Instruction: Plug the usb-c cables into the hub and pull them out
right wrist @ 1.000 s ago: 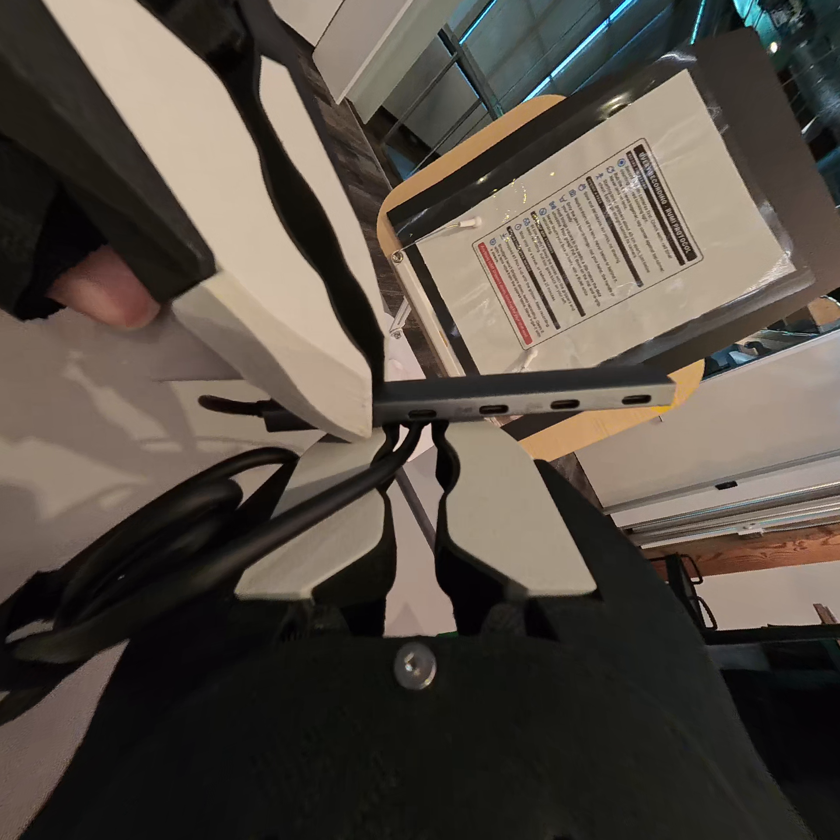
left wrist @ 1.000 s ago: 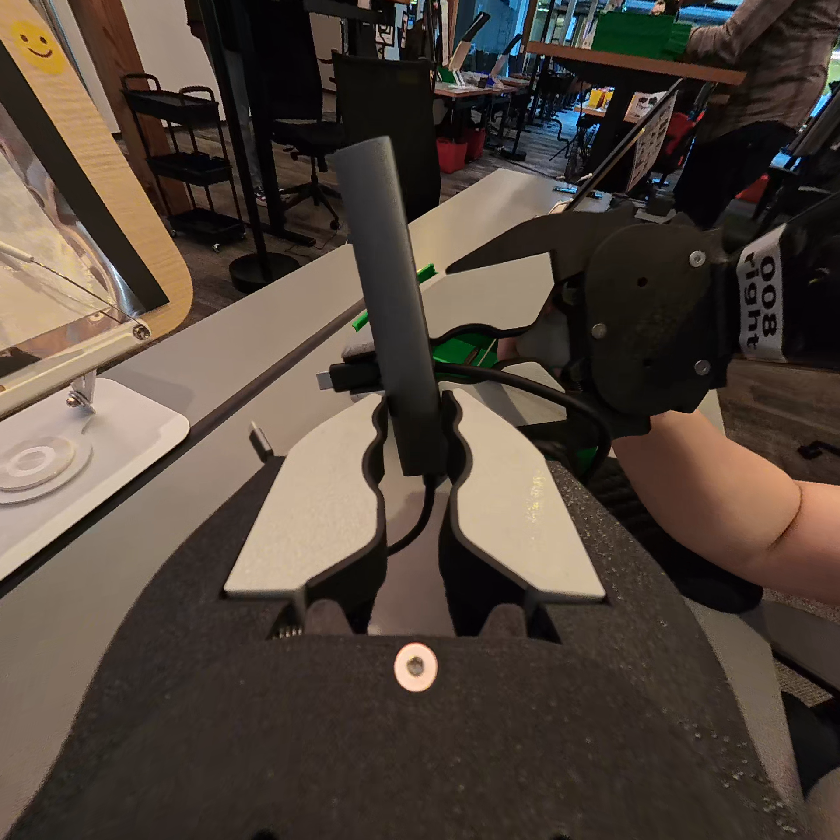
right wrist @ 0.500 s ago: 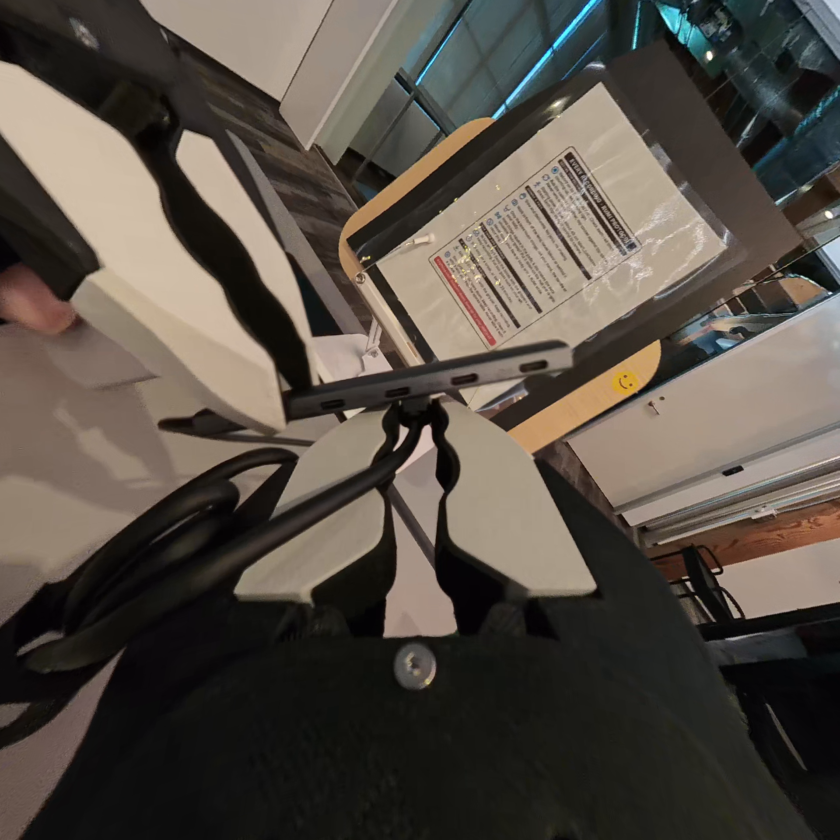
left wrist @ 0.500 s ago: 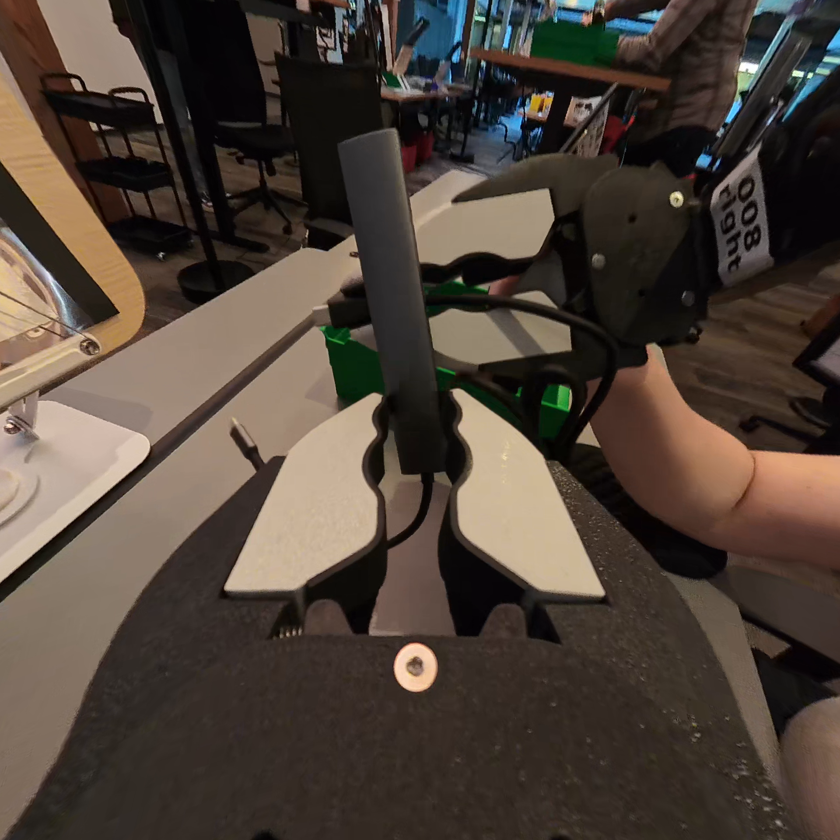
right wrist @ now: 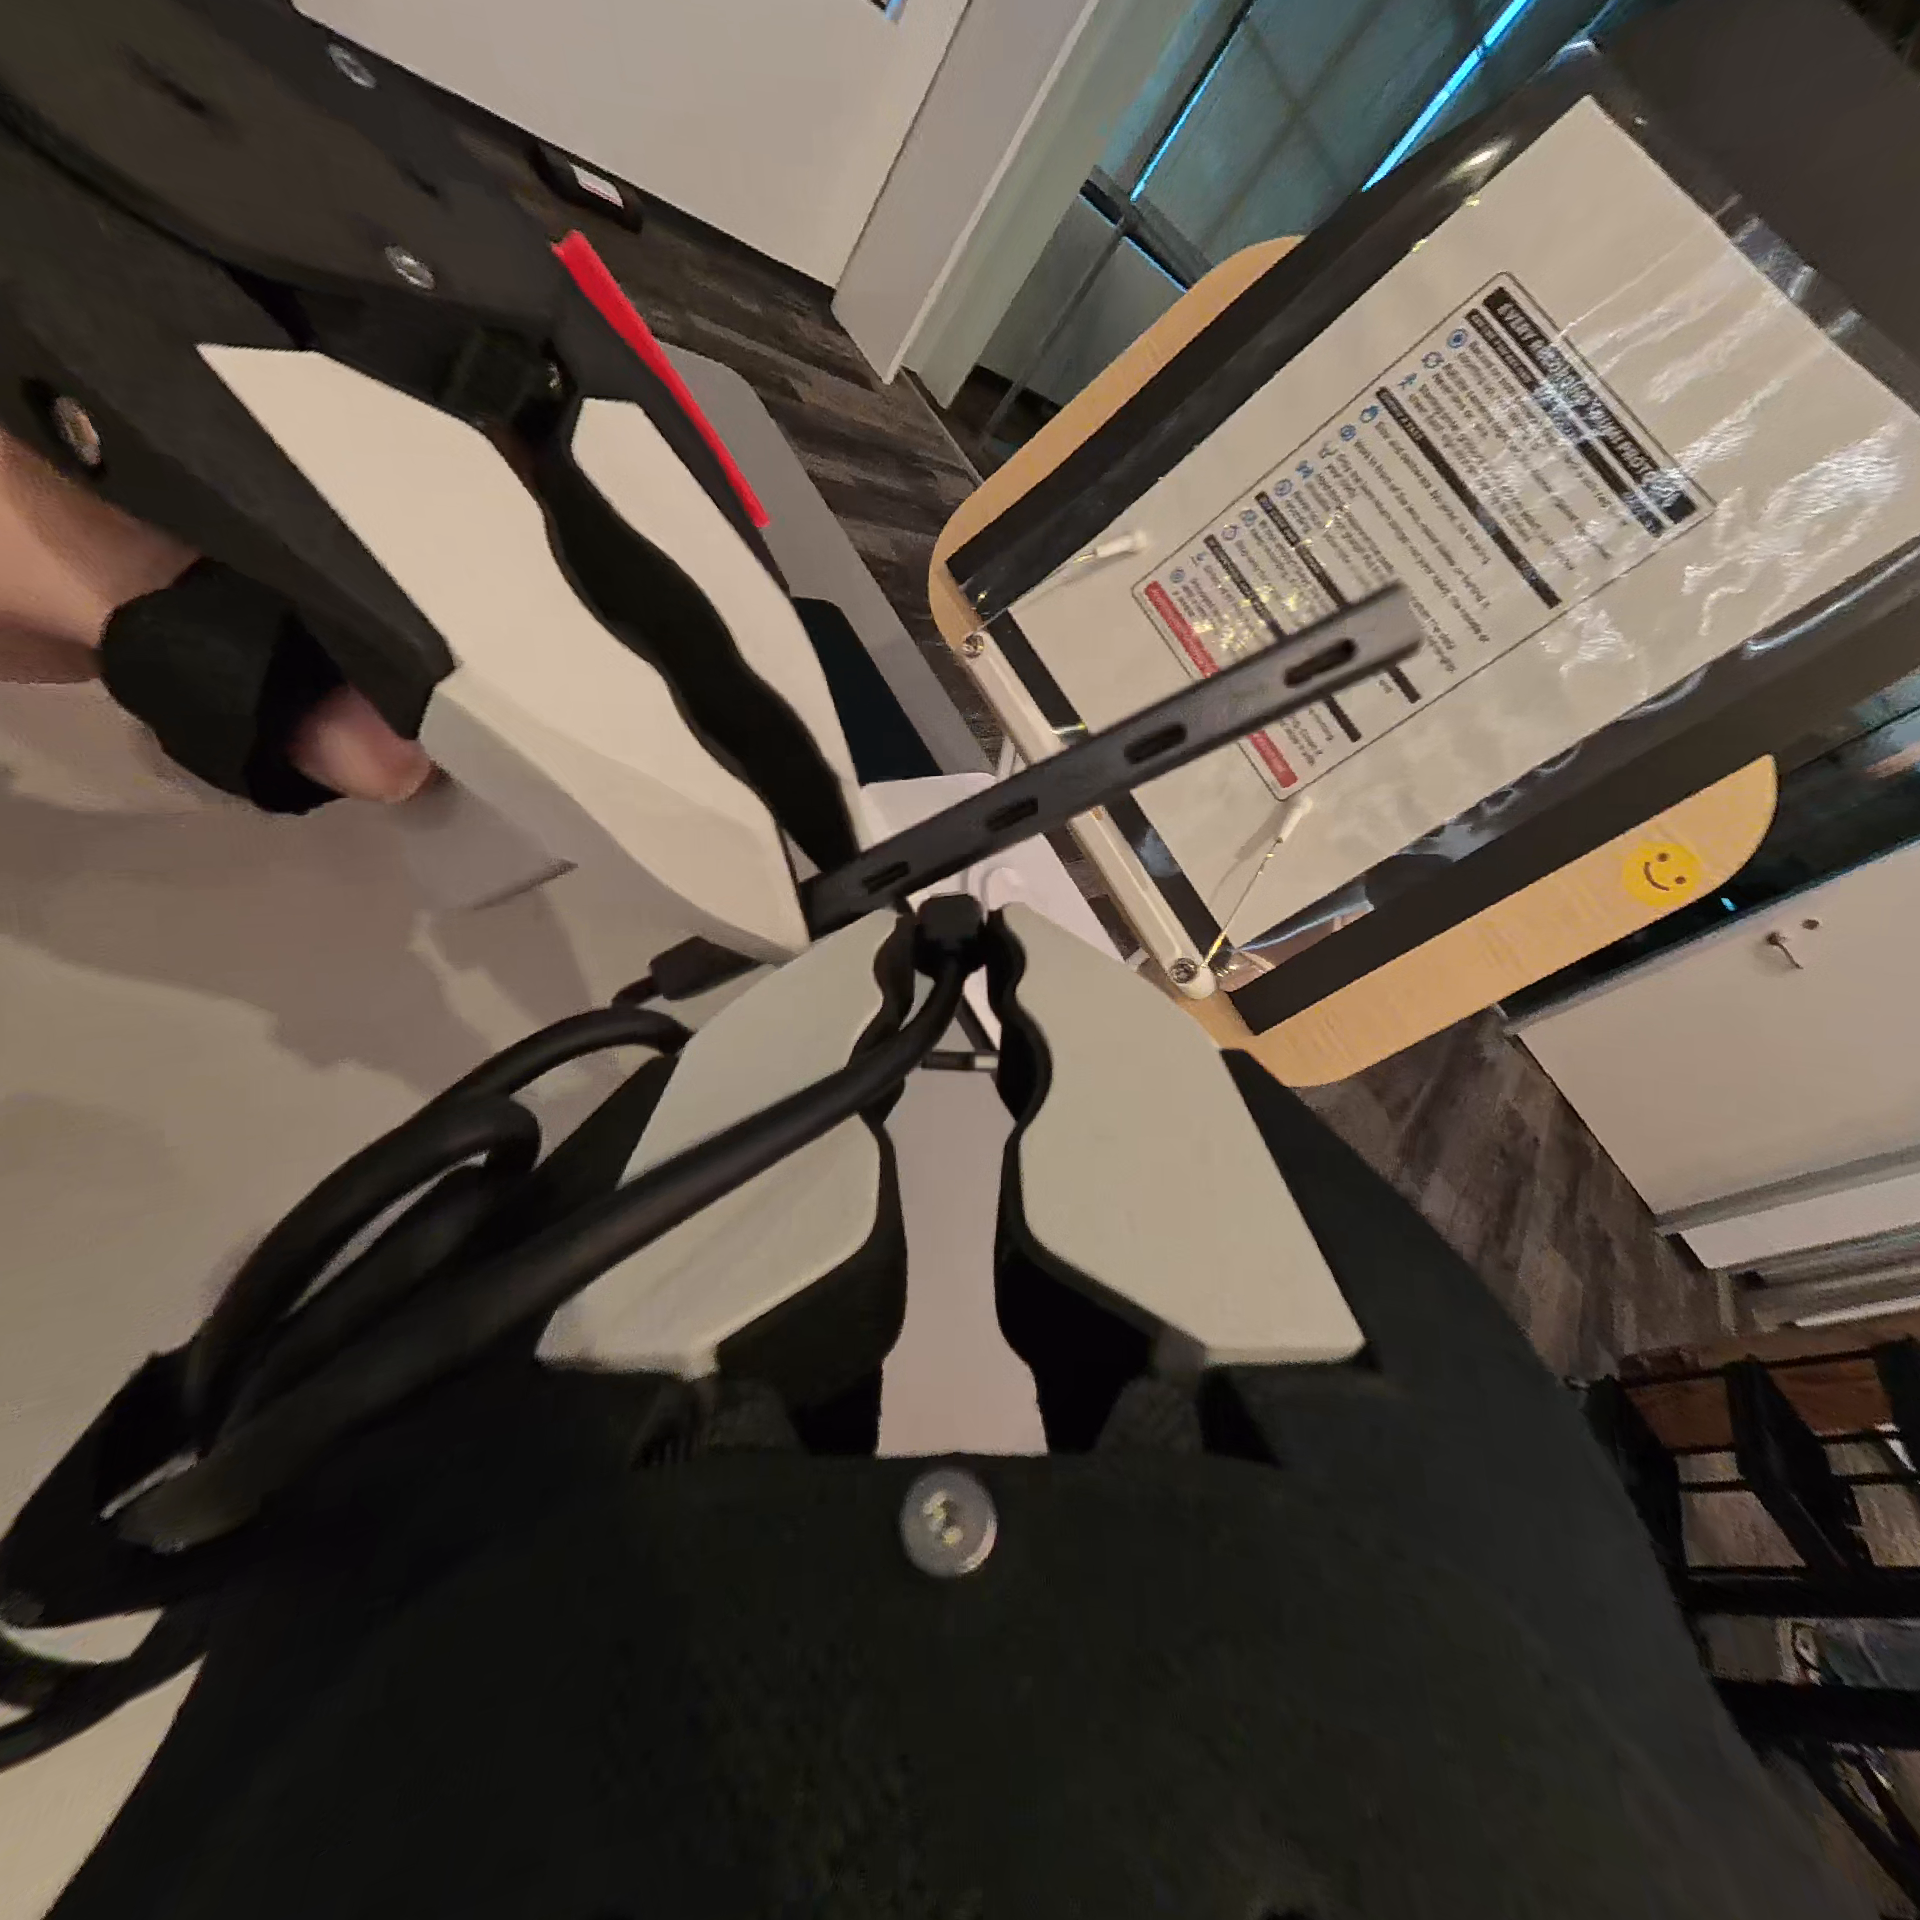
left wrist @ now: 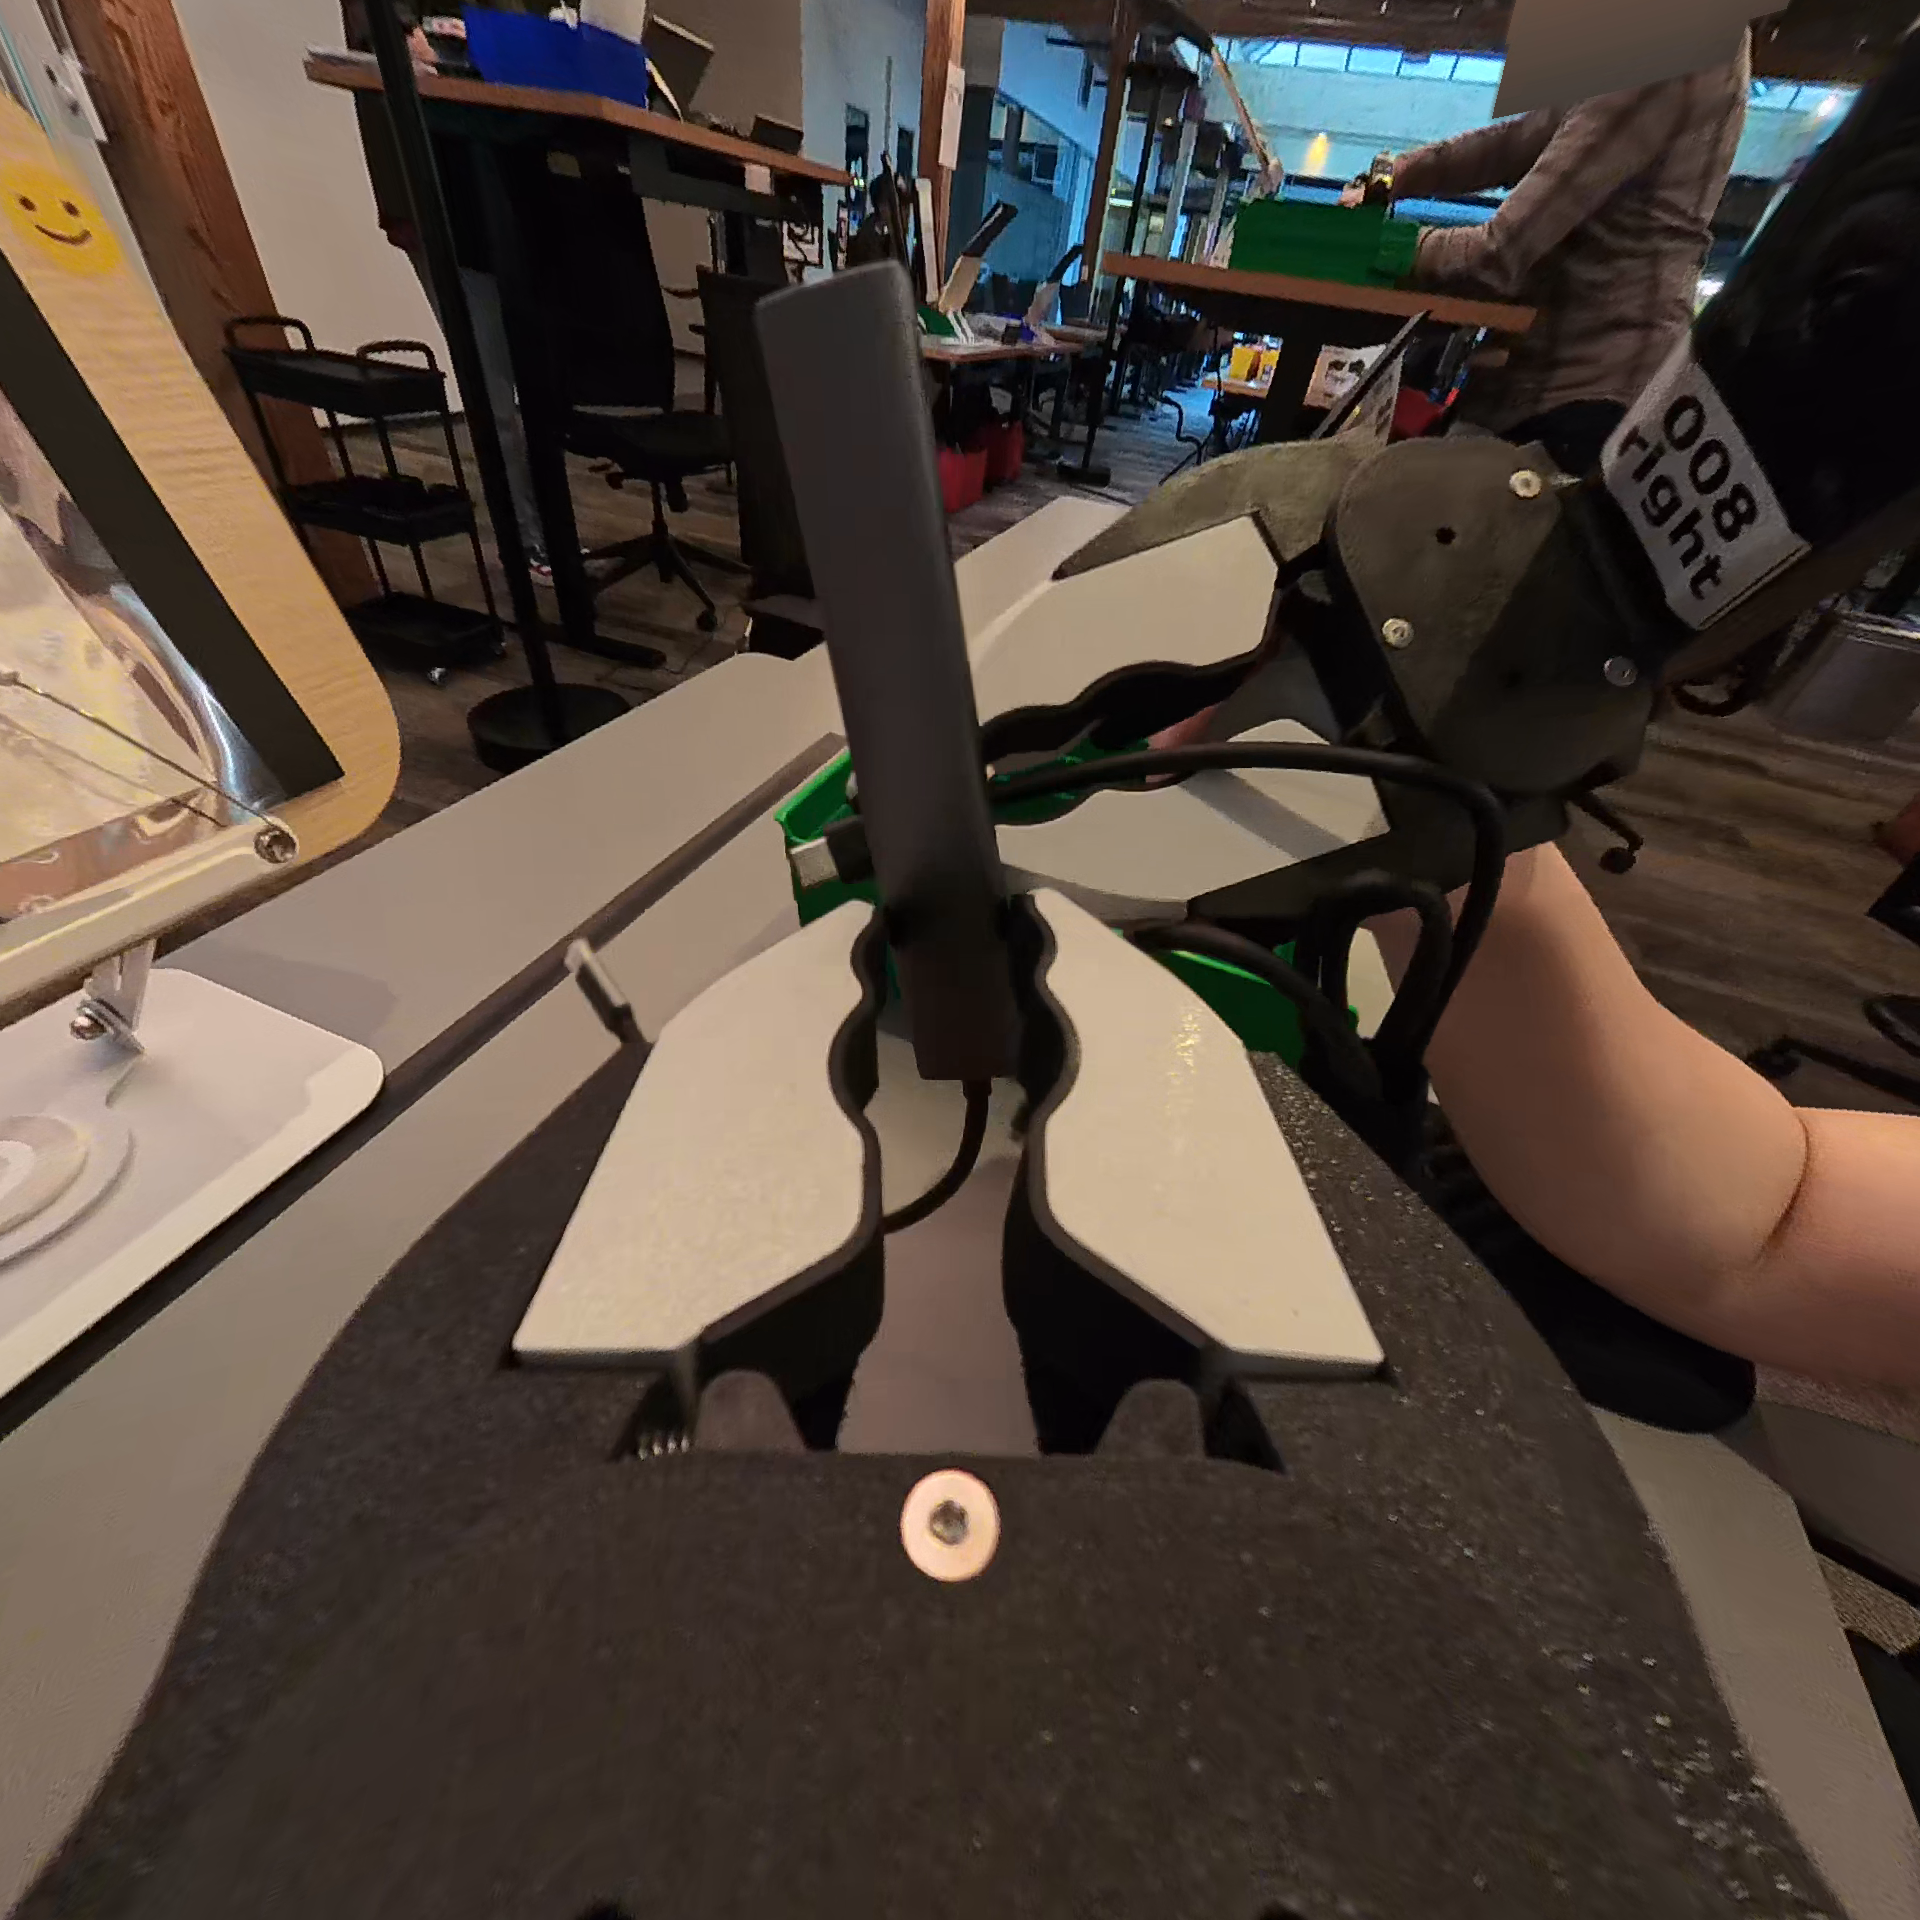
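Note:
My left gripper (left wrist: pixel 948 925) is shut on the lower end of a dark grey hub (left wrist: pixel 883 623) and holds it upright above the table. My right gripper (right wrist: pixel 945 935) is shut on the plug (right wrist: pixel 940 920) of a black usb-c cable (right wrist: pixel 727 1122), just below the hub's port edge (right wrist: pixel 1153 743), near the ports closest to the left gripper's fingers (right wrist: pixel 582 675). In the left wrist view the right gripper (left wrist: pixel 1039 717) reaches in from the right. The plug (left wrist: pixel 831 854) passes behind the hub and its metal tip shows bare at the hub's left.
A green bin (left wrist: pixel 1236 997) stands on the grey table (left wrist: pixel 468 914) behind the hub. A wooden sign stand (left wrist: pixel 156 623) on a white base (left wrist: pixel 208 1091) is at the left. A small connector (left wrist: pixel 597 982) sticks up near the table seam. A person (left wrist: pixel 1590 239) stands at a far desk.
Both grippers shifted together. The plug rode up the hub, then back down towards the left fingers. In the right wrist view the hub went from level to tilted up at the right.

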`<state>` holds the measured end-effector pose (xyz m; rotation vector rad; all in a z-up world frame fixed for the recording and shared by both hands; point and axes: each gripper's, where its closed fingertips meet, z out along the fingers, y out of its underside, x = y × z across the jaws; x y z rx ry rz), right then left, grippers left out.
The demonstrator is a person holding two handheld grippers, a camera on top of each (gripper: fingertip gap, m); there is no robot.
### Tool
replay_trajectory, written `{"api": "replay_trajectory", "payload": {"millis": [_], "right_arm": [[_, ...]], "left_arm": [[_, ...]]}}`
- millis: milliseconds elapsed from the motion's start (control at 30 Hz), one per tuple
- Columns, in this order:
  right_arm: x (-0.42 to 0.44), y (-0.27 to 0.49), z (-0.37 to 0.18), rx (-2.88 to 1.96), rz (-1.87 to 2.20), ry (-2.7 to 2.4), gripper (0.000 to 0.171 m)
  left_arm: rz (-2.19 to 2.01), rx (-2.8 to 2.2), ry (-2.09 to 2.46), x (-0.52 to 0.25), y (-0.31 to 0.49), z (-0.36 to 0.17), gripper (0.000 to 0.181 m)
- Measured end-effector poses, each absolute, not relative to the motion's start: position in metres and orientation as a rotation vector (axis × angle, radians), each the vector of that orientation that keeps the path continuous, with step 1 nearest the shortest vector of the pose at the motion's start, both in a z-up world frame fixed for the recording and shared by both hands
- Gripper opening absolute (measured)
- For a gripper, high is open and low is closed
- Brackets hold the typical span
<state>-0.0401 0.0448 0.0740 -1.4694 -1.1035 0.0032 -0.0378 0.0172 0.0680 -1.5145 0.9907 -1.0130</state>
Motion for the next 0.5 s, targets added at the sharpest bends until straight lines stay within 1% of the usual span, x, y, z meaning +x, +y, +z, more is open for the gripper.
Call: {"api": "replay_trajectory", "payload": {"millis": [33, 300, 500], "right_arm": [[-0.041, 0.044, 0.075, -1.465, 0.016, -1.103, 0.013], [-0.046, 0.037, 0.084, -1.338, 0.0, -1.147, 0.013], [-0.05, 0.03, 0.093, -1.242, -0.021, -1.156, 0.013]], "left_arm": [[-1.014, -1.502, 0.99, -0.038, 0.017, 0.069, 0.022], [-1.016, -1.466, 1.032, -0.04, 0.011, 0.075, 0.022], [-1.092, -1.439, 0.995, -0.043, 0.008, 0.084, 0.022]]}}
